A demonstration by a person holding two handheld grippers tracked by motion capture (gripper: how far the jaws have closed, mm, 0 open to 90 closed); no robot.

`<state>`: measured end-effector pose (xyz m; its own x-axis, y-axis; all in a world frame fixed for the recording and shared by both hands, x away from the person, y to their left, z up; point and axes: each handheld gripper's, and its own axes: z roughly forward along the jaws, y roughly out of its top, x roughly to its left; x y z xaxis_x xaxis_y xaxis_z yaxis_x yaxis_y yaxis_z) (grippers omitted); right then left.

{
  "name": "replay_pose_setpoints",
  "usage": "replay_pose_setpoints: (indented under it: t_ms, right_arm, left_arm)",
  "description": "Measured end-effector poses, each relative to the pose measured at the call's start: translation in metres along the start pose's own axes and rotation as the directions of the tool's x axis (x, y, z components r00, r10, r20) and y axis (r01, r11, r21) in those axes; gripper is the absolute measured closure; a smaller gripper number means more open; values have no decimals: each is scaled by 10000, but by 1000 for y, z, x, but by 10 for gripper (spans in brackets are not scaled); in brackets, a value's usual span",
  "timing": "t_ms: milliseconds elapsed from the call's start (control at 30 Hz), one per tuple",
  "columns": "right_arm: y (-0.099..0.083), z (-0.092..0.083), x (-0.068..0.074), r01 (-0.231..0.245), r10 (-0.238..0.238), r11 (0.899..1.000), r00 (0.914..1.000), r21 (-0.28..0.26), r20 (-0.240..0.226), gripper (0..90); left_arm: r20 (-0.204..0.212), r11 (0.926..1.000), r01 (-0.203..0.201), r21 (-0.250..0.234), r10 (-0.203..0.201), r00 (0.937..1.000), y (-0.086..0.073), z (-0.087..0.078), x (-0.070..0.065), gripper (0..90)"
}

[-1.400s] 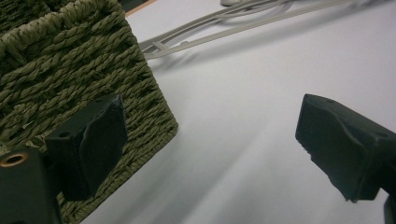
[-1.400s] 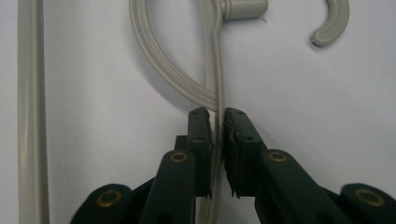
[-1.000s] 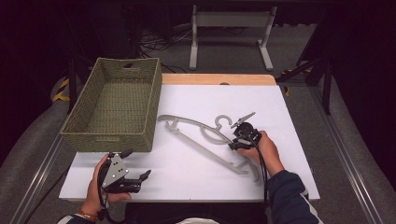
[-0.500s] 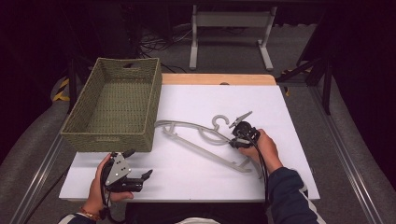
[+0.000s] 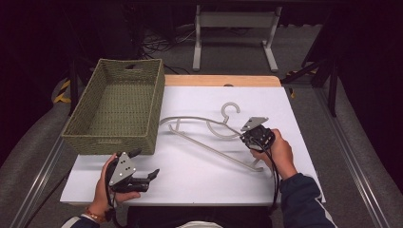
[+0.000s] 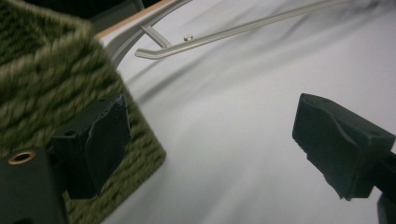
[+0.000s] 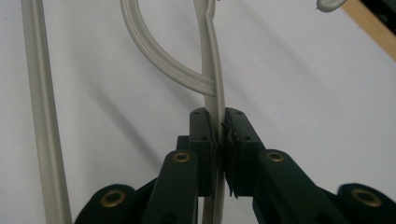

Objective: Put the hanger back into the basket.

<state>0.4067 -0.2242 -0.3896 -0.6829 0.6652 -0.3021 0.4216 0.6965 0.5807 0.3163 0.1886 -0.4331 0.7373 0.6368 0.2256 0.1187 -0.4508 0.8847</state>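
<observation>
A pale grey plastic hanger (image 5: 204, 124) lies across the middle of the white table, its hook (image 5: 230, 108) pointing away from me. My right gripper (image 5: 245, 137) is shut on one sloping arm of it, and the right gripper view shows both jaws (image 7: 217, 140) pressed on the hanger's arm (image 7: 211, 70). My left gripper (image 5: 146, 163) is open near the table's front left edge. One of its fingers (image 6: 95, 140) lies against the corner of the basket (image 6: 42, 98). The hanger's end (image 6: 154, 51) shows farther off.
A green woven basket (image 5: 81, 137) stands at the left of the white table top (image 5: 266, 102), empty inside. A wooden strip (image 5: 223, 80) runs along the far edge. A metal stand (image 5: 233, 23) and cables lie on the floor beyond.
My right gripper has shifted slightly right while holding the hanger, and the hanger's hook has swung farther from me. The left gripper has barely moved.
</observation>
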Motion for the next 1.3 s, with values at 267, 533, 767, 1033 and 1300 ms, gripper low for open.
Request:
replay_pose_setpoints:
  t_ms: [267, 533, 767, 1033, 1300]
  right_arm:
    - [-11, -33, -2, 972, -971, 9952, 9952, -87, 93, 827]
    - [-28, -53, 1, 1791, -1798, 9835, 9832, -245, -327, 827]
    - [-29, -56, 15, 2852, -2871, 9579, 9502, -331, -1215, 826]
    - [-21, -48, 32, 3653, -3681, 9296, 9127, -498, -1773, 826]
    - [-14, -42, 40, 3742, -3779, 9256, 9053, -566, -1940, 825]
  left_arm:
    - [130, 9961, -805, -372, 810, 9966, 40, 25, -17, 157]
    - [269, 9862, -1602, 421, 1592, 9869, 71, 70, -35, 189]
    - [771, 9690, -1760, 1735, 1648, 9833, 78, 101, -37, 254]
    - [1465, 9232, -2575, 2852, 2235, 9636, 74, 107, -43, 474]
    - [2045, 8859, -3355, 3204, 2812, 9376, 71, 110, -50, 767]
